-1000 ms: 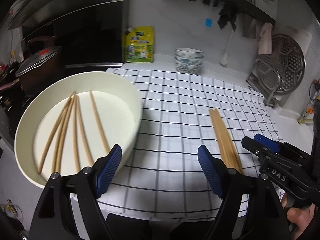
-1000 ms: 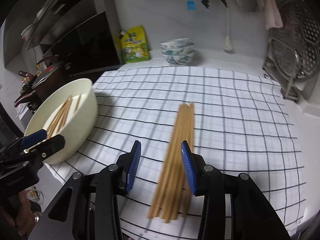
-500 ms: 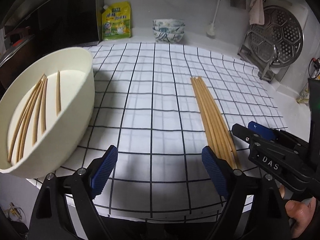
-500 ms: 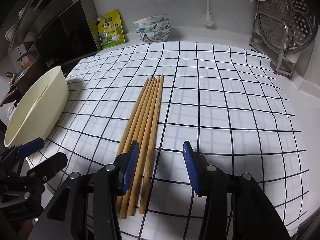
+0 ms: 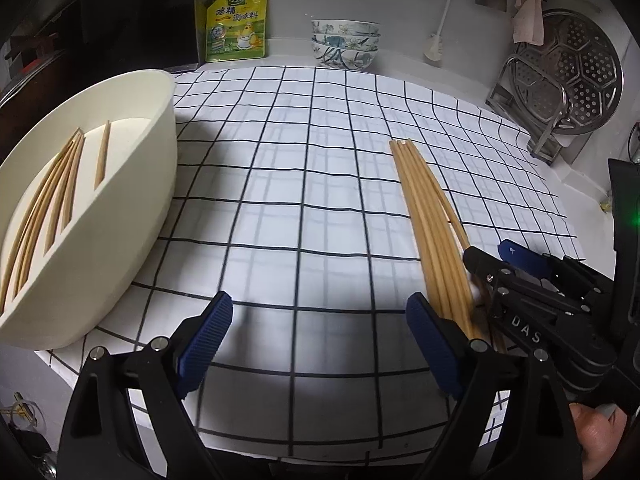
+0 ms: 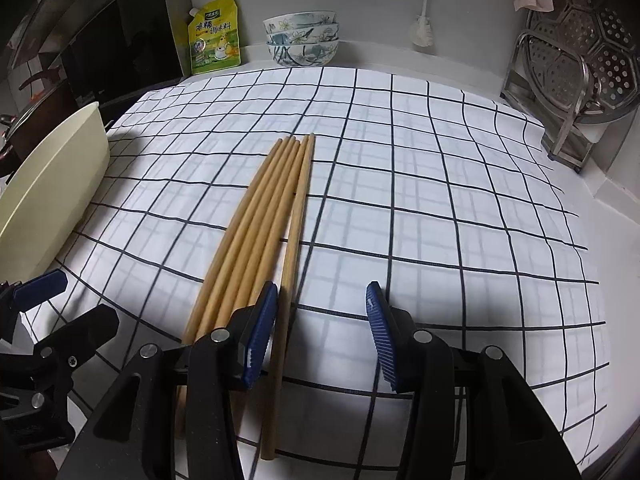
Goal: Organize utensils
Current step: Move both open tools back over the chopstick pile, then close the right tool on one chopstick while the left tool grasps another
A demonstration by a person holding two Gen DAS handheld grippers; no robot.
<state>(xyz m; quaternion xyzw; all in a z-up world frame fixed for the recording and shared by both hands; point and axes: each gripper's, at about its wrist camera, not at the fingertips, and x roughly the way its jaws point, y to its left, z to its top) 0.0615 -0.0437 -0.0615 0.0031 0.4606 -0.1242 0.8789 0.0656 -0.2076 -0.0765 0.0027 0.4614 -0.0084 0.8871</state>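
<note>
Row of tan wooden chopsticks (image 6: 256, 232) on the checked cloth (image 6: 440, 200), long axis parallel to the fingers of the right gripper (image 6: 322, 340), which is nearer, spread and empty; its left pad (image 6: 260, 332) overlaps them. Left gripper (image 5: 320, 344), agape, holds nothing.

A white cloth (image 5: 304, 184) with a black grid covers the tabletop (image 5: 404, 68). At the far edge, left of centre, a yellow pouch (image 5: 235, 24) with printed lettering leans against the wall. Just right of it stand stacked bowls (image 5: 345, 43) with a floral pattern. Further right a white brush (image 5: 437, 46) rests by the wall. At the far right a metal rack (image 5: 528, 100) holds a round perforated steamer plate (image 5: 576, 68) upright, and a pink rag (image 5: 529, 20) hangs above it. On the far left sits a dark pot (image 6: 40, 116).
</note>
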